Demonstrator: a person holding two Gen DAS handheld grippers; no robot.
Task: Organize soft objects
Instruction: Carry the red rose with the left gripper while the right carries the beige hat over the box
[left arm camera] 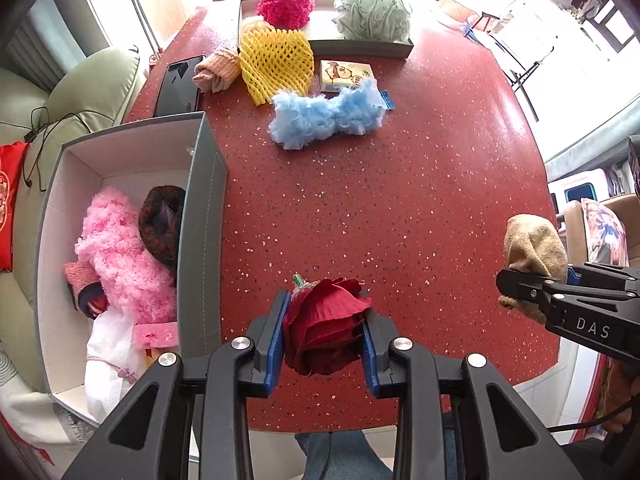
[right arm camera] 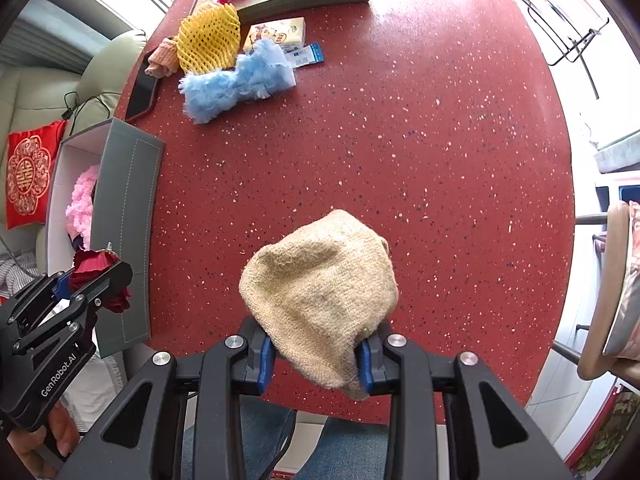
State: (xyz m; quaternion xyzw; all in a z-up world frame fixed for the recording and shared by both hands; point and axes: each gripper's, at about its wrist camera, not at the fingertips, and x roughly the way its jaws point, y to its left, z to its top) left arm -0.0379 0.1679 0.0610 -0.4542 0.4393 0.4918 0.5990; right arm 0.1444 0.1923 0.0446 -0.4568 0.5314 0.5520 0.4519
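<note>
Both grippers pinch soft items above the red speckled table (left arm camera: 400,200).

Largest is the table, then the grey box (left arm camera: 200,220) at its left edge, which holds a pink fluffy piece (left arm camera: 120,256) and a dark knit item (left arm camera: 162,224). A blue fluffy bow (left arm camera: 324,116) and yellow foam net (left arm camera: 276,64) lie toward the far side, beside a shallow tray (left arm camera: 360,46). Right gripper (right arm camera: 316,354) clamps a beige knit sock (right arm camera: 320,292); left gripper (left arm camera: 324,344) squeezes a red fabric rose (left arm camera: 324,324) near the box.
</note>
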